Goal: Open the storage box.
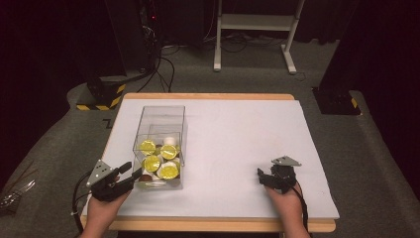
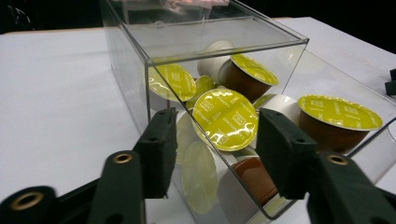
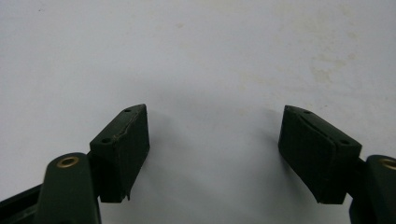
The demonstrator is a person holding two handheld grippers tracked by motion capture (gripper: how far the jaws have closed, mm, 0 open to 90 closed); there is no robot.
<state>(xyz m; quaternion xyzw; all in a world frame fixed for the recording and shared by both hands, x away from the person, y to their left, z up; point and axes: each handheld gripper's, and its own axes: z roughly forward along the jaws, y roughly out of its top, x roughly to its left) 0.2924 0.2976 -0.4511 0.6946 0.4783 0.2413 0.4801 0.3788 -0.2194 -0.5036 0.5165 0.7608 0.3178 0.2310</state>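
Closest to me, the person's two hands rest at the near edge of the white-topped desk (image 1: 237, 144), each holding a black two-jaw tool. The left tool (image 1: 130, 173) has its jaws spread and pinches nothing; they stand just short of the near end wall of the clear, open-topped plastic box (image 1: 161, 115). The right tool (image 1: 261, 177), well off to the other side, is also spread, with bare desk between its jaws.

Just beyond the left tool's tips, the box holds a loose heap of brown coffee capsules with shiny yellow-green foil lids (image 1: 160, 159), all gathered in the nearer half; the far half looks unfilled. I see no capsule lying out on the desk, so the loading looks largely done as far as I can judge, and what remains seems to be handling the box itself.

The left gripper view shows what the high view cannot: capsules tipped on their sides against the transparent wall, printing on one lid (image 2: 225, 119), jaws flanking the box's corner. The high view alone shows both hands and the dark floor beyond the desk.
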